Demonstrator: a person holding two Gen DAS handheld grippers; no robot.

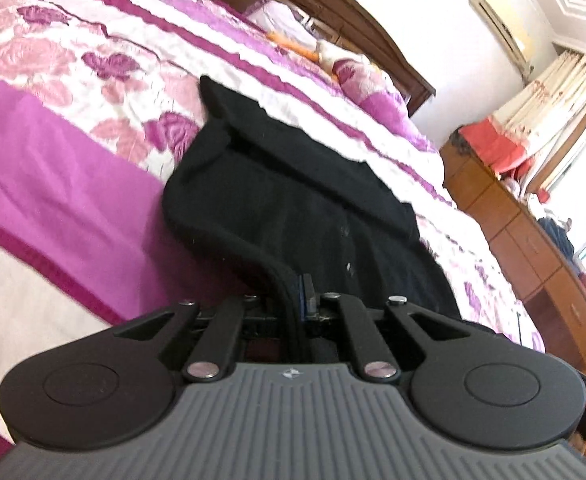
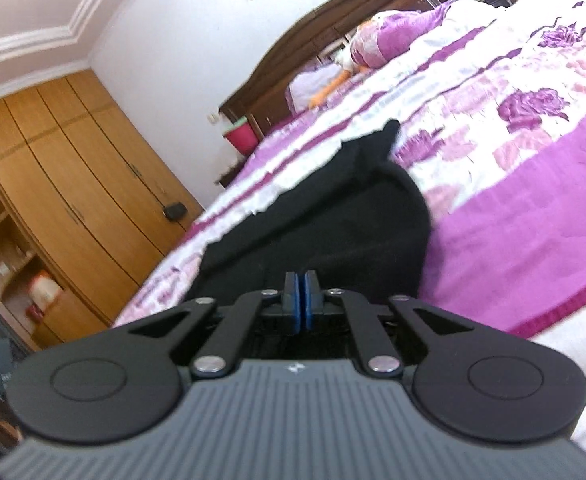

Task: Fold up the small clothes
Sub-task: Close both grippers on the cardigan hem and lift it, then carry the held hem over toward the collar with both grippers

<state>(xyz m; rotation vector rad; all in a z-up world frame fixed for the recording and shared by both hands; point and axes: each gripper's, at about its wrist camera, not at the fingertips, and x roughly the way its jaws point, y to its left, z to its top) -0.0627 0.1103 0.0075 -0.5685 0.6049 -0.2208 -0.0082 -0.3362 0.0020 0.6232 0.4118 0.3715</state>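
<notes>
a black garment (image 1: 293,200) is lying on the bed, spread over a purple-and-white floral bedspread (image 1: 73,120), and both wrist cameras are looking along it toward the dark wooden headboard (image 1: 357,28).

the left gripper (image 1: 299,296) is pinching a thick rolled edge of the garment — the fold of dark cloth is running right between the fingers, with one blue-padded finger (image 1: 306,294) showing just beside it and the other hidden behind the fabric. the cloth is rising from the bedspread toward the gripper in a ridge, so this edge is being held up off the bed.

the right gripper (image 2: 302,300) is showing its two blue pads (image 2: 293,300) pressed nearly together, with only a thin dark line between them. whether cloth is caught in that line i cannot tell, since the garment (image 2: 325,216) is sitting directly behind the fingertips and is the same dark tone. from this side the garment is tapering to a point (image 2: 391,128) further up the bed.

pillows (image 2: 377,40) in matching purple are sitting near the headboard. a wooden wardrobe (image 2: 73,168) is standing beside the bed in the right view — and a low wooden dresser (image 1: 525,232) with curtains (image 1: 549,92) above it is showing in the left view.
</notes>
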